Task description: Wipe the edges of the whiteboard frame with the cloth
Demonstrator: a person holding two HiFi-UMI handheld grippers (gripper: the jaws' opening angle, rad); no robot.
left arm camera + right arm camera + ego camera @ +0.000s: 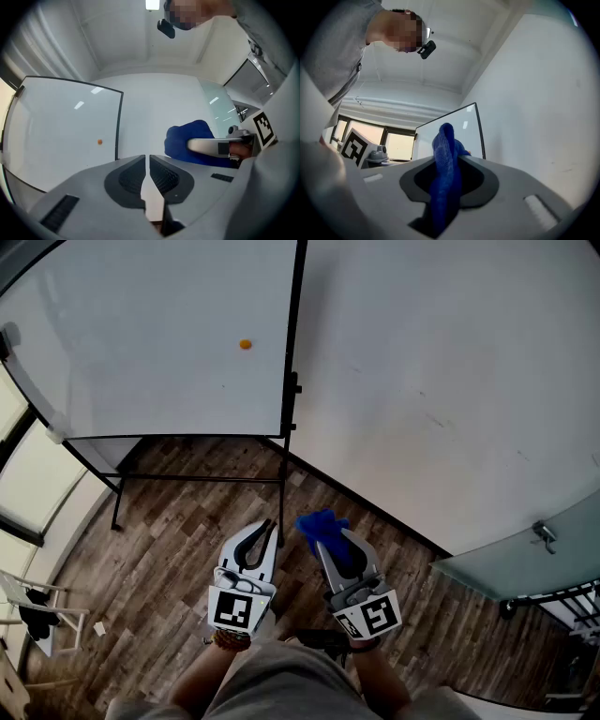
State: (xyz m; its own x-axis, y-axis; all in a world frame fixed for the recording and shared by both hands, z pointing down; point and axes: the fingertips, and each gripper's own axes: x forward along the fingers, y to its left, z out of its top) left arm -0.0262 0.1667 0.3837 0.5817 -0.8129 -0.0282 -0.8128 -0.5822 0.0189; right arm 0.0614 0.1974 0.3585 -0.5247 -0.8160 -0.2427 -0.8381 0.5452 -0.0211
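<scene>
The fingers (483, 180) of the right gripper (447, 161) are clamped on the blue cloth (443, 140), a tuft standing proud of their tips; the fingers of the left gripper (148, 161) sit almost closed on nothing. The whiteboard (159, 334) stands well ahead, so the tuft should be carried in and dragged along its dark frame (292, 343) with steady pressure. The wall (450, 352) close behind the right edge and the legs of the stand (116, 512) may crowd the stroke.
</scene>
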